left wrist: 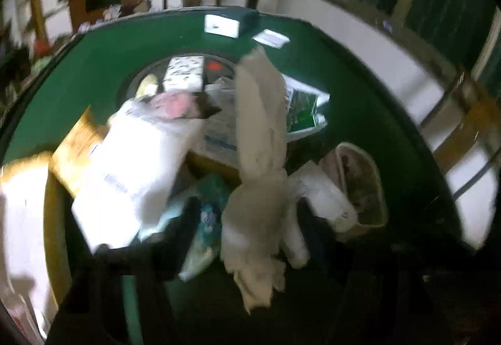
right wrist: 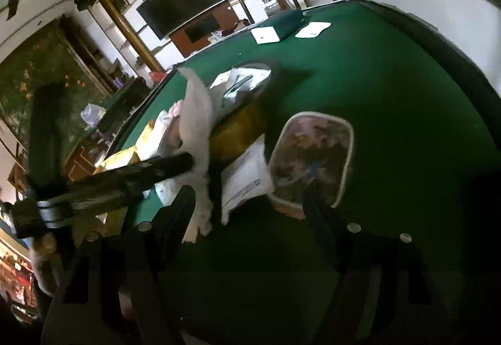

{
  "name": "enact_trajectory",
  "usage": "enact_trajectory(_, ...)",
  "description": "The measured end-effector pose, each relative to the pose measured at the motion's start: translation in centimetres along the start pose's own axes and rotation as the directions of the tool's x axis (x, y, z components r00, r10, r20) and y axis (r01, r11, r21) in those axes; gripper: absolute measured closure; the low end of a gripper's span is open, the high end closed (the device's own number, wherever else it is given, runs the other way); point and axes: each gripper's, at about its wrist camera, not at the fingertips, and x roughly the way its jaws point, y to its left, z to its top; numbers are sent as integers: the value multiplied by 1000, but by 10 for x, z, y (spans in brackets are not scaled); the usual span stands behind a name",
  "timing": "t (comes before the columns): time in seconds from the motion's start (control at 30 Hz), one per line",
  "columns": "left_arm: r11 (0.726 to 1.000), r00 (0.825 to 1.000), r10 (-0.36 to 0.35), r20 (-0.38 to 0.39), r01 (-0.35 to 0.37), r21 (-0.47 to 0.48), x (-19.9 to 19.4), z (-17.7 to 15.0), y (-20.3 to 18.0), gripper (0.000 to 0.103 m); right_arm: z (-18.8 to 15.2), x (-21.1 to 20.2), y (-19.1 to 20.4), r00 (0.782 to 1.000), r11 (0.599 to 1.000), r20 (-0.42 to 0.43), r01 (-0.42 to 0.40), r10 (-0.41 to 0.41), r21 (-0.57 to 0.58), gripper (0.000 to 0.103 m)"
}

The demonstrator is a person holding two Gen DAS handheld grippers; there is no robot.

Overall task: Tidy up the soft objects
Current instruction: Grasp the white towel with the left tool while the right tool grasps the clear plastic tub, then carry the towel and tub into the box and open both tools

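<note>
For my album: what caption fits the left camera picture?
Left claw lifts a white cloth above the cluttered green table.

On the table point(right wrist: 391, 88), a basket point(right wrist: 313, 157) sits right of a cloth point(right wrist: 197, 125); a box point(right wrist: 281, 25) lies behind.

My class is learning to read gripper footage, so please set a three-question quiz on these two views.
1. True or false: the right claw is shut.
2. What colour is the table? A red, B green, C blue.
3. Fill in: the white cloth hangs from the ____ claw.

Key: 1 false, its fingers stand wide apart; 2 B; 3 left.
</note>
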Motion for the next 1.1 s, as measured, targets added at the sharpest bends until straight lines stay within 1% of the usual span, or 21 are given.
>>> enact_trajectory(0.03,1000,1000,16,-14,-16,10,2,-2,-2,65,2,0,-2,1000,1000,3,1,-1,2,31)
enact_trajectory(0.13,999,999,36,38,-37,40,-14,-15,-5,67,2,3,-6,1000,1000,-7,3,-3,-5,31)
enact_trajectory(0.17,1000,999,18,36,-19,16,-22,-21,0,67,3,5,-6,1000,1000,-11,6,-6,-4,31)
enact_trajectory(0.23,997,997,-61,40,62,-33,-34,-26,11,67,6,9,-7,999,1000,-23,22,-22,-1,31)
enact_trajectory(0.27,991,993,-108,41,111,-72,-42,-30,20,68,8,10,-7,999,999,-20,44,-44,8,31)
enact_trajectory(0.3,981,987,-152,46,156,-115,-50,-36,29,68,11,9,-10,997,997,-12,76,-75,22,31)
enact_trajectory(0.37,961,977,-201,66,210,-179,-68,-49,46,68,17,11,-12,994,993,-10,112,-112,32,31)
enact_trajectory(0.43,945,974,-215,76,227,-236,-79,-58,58,68,26,15,-20,988,986,-20,155,-154,70,31)
enact_trajectory(0.47,939,971,-222,88,237,-248,-86,-63,62,68,30,19,-26,984,980,-35,177,-174,89,31)
enact_trajectory(0.53,942,973,-207,107,227,-246,-91,-64,66,68,36,29,-35,972,966,-79,230,-221,122,31)
enact_trajectory(0.6,933,966,-233,109,254,-255,-94,-68,70,68,39,43,-42,962,955,-126,258,-241,145,32)
enact_trajectory(0.67,930,965,-240,107,260,-261,-92,-69,73,68,43,58,-44,963,961,-177,229,-201,156,30)
enact_trajectory(0.7,932,967,-233,104,252,-261,-91,-69,73,68,44,66,-44,966,966,-194,202,-170,159,26)
enact_trajectory(0.73,934,969,-225,105,245,-258,-93,-71,74,68,46,69,-42,964,965,-200,210,-178,156,26)
enact_trajectory(0.8,933,967,-223,123,249,-260,-97,-74,78,68,46,71,-38,954,957,-199,255,-226,135,23)
enact_trajectory(0.9,930,966,-221,135,250,-268,-99,-76,82,68,41,71,-34,954,957,-194,256,-229,132,24)
enact_trajectory(0.93,928,965,-226,137,256,-270,-98,-76,83,68,39,67,-31,954,958,-182,263,-240,116,26)
enact_trajectory(0.97,929,967,-221,127,249,-274,-97,-76,83,68,38,63,-30,954,956,-162,270,-251,115,36)
enact_trajectory(1.0,928,968,-216,125,243,-282,-95,-75,84,68,37,56,-29,956,955,-146,271,-253,119,52)
enact_trajectory(1.07,928,965,-220,143,252,-273,-97,-75,85,68,39,44,-28,961,957,-111,266,-253,115,67)
enact_trajectory(1.1,929,966,-218,142,250,-273,-97,-75,85,68,39,38,-26,965,962,-95,253,-244,103,72)
